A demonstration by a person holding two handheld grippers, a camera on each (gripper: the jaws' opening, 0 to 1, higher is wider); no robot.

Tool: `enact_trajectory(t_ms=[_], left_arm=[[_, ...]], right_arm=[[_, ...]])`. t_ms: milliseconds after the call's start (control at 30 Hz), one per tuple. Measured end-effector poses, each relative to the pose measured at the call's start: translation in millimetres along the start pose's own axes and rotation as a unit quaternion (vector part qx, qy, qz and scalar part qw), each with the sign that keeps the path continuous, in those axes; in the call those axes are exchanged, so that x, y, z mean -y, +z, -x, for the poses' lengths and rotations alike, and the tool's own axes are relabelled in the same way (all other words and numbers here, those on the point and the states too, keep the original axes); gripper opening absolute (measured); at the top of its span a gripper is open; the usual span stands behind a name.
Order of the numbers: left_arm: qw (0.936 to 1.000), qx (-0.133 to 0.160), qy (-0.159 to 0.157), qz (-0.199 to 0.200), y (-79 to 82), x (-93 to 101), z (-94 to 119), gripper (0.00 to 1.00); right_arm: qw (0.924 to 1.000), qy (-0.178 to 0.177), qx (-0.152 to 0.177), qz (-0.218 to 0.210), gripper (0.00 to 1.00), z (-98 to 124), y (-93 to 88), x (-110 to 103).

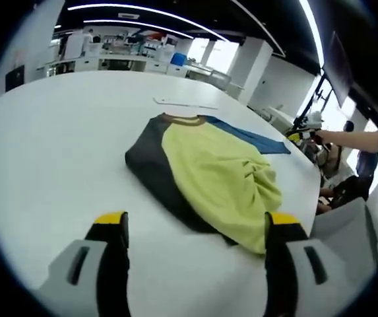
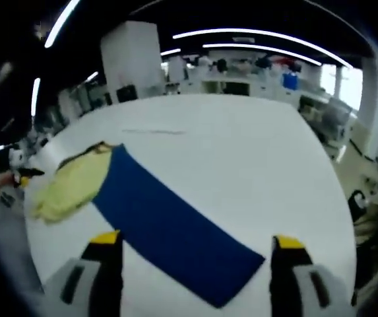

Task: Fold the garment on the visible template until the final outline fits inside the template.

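— Lying where? Garment (image 1: 208, 175) bunching beside the blue template (image 2: 172, 231), partly overlapping one end (not yet inside).

— And hovering why? Left gripper (image 1: 195, 228) and right gripper (image 2: 195, 247) gaping wide, empty, lining up a grab.

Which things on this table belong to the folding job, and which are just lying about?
Part of the job:
- garment, yellow-green and dark, partly folded
- blue template, a long rectangle beside and partly under the garment
- left gripper and right gripper, both open, holding nothing

Just lying about:
- thin white sheet farther along the table
- desks and shelves in the room behind
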State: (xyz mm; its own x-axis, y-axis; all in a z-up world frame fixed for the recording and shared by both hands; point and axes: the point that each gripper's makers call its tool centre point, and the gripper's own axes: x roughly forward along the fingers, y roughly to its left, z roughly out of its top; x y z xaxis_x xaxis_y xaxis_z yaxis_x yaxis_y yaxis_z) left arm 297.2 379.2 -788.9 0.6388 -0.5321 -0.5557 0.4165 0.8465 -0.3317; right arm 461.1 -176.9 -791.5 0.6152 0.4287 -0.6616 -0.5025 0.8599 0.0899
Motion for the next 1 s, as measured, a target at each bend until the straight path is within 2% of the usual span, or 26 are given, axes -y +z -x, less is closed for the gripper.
enact_trajectory(t_ms=[333, 600, 800, 967, 1000], left_arm=[[1.0000, 0.001, -0.002, -0.009, 3.1, 0.4, 3.0, 0.81], [0.9998, -0.016, 0.005, -0.014, -6.2, 2.0, -0.6, 0.75], [0.9998, -0.019, 0.010, 0.000, -12.7, -4.3, -6.3, 0.68], [0.9997, -0.019, 0.012, 0.013, -16.0, -7.4, -10.6, 0.61], [0.9996, -0.020, 0.013, 0.015, -16.5, -8.1, -12.1, 0.60]], right_arm=[[0.9986, 0.030, 0.009, 0.043, 1.00, 17.0, -0.6, -47.3], [0.9985, 0.031, 0.008, 0.044, 1.00, 29.4, -12.3, -64.1], [0.9982, 0.041, 0.018, 0.040, 1.00, 42.4, -13.9, -74.7], [0.9968, 0.058, 0.030, 0.047, 1.00, 52.4, -11.1, -94.8], [0.9965, 0.061, 0.032, 0.048, 1.00, 54.8, -9.3, -105.7]])
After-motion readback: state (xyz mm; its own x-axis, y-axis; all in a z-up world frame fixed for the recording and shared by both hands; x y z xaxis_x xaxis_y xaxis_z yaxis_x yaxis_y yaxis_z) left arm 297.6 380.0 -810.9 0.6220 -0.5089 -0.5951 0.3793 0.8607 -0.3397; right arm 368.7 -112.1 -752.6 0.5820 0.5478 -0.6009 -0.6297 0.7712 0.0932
